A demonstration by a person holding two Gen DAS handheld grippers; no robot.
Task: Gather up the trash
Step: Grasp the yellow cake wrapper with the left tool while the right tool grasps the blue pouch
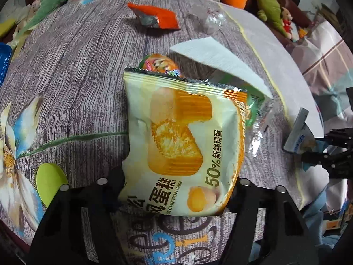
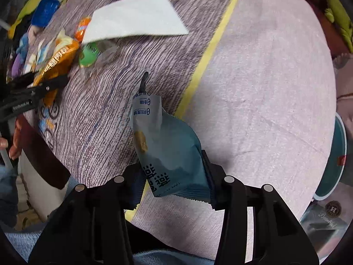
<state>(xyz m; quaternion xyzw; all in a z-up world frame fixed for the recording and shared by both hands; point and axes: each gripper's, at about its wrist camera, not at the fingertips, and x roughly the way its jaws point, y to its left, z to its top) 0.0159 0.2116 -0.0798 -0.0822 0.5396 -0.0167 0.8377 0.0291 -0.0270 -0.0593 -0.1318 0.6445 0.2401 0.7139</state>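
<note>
My left gripper (image 1: 176, 198) is shut on a yellow chiffon cake wrapper (image 1: 183, 137), held above the table; the wrapper also shows in the right wrist view (image 2: 57, 59). My right gripper (image 2: 174, 183) is shut on a blue-and-white snack wrapper (image 2: 163, 145), which also shows at the right of the left wrist view (image 1: 297, 137). On the table lie an orange wrapper (image 1: 158, 17), a white tissue (image 1: 220, 64), a small orange round packet (image 1: 161, 63), a green-and-clear wrapper (image 1: 256, 110) and crumpled clear plastic (image 1: 214, 21).
The table has a grey wood-grain flowered cloth (image 1: 77, 77) and a pale pink cloth (image 2: 264, 88) with a yellow edge. Plush toys (image 1: 269, 6) crowd the far side. A teal bin (image 2: 335, 161) stands at the right. A blue object (image 2: 45, 11) lies far left.
</note>
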